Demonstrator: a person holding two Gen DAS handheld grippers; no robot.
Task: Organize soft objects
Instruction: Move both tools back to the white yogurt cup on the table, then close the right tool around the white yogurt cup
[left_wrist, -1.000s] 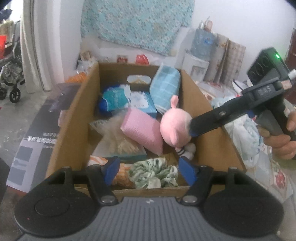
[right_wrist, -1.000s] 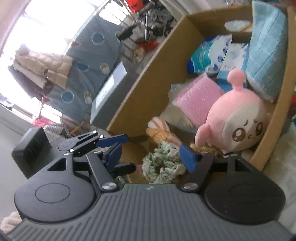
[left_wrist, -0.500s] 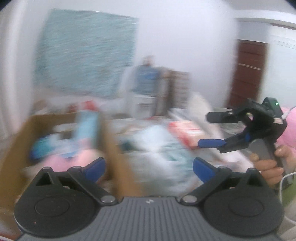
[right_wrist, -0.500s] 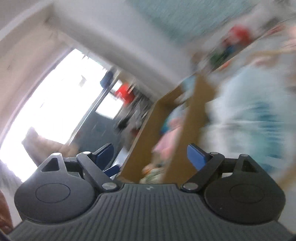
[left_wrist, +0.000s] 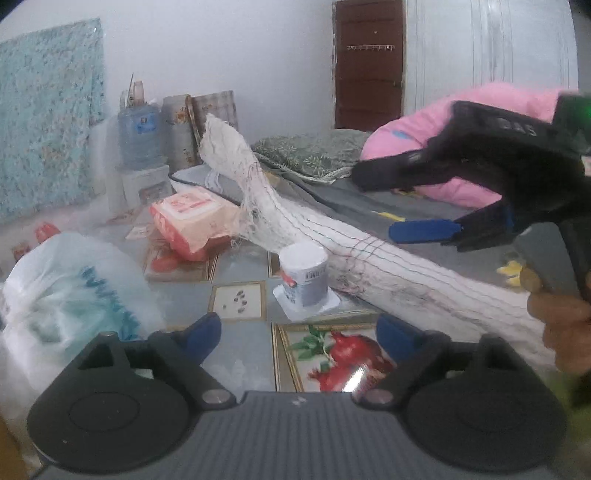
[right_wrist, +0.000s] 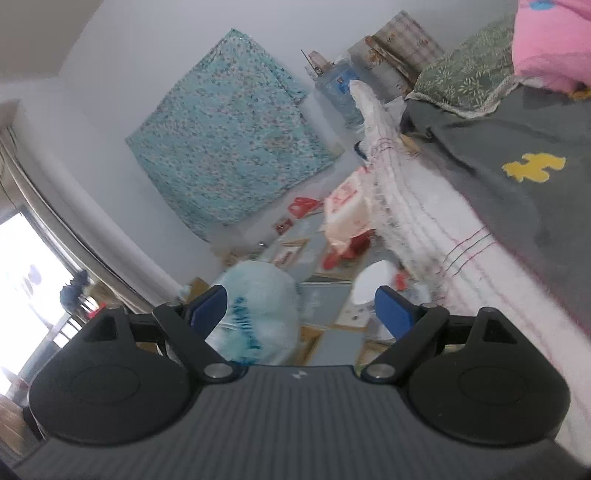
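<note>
On the tiled floor beside the bedding, near to far:

Left gripper: its jaws are closing with nothing between them, and its 2 blue pads are framing bare pomegranate-print tile at 6 o'clock in the left wrist view.

Right gripper: it is standing released and empty; from the left wrist view it is hanging at 3 o'clock, over the edge of the bedding.

White plastic bag: it is slumping at 9 o'clock, just beside the left pad. It is looking light, thin and slippery, so I judge that a pinch on a gathered fold near its top will be holding better than a squeeze on the bulging side.

Paper cup: it is standing upside down at 12 o'clock, close in, touching the white cloth. It is stiff-walled but crushable, and not one of the soft things.

Pink-and-white soft pack: it is lying at 11 o'clock, farther back. It is looking light and squashy with a slick wrapper; I judge that a grip across its narrow middle will be suiting it.

White stitched cloth: it is running from 11 to 4 o'clock, limp, frayed and likely to snag.

Pink quilt: it is lying farthest, at 2 o'clock, bulky and too wide for 1 gripper.
</note>
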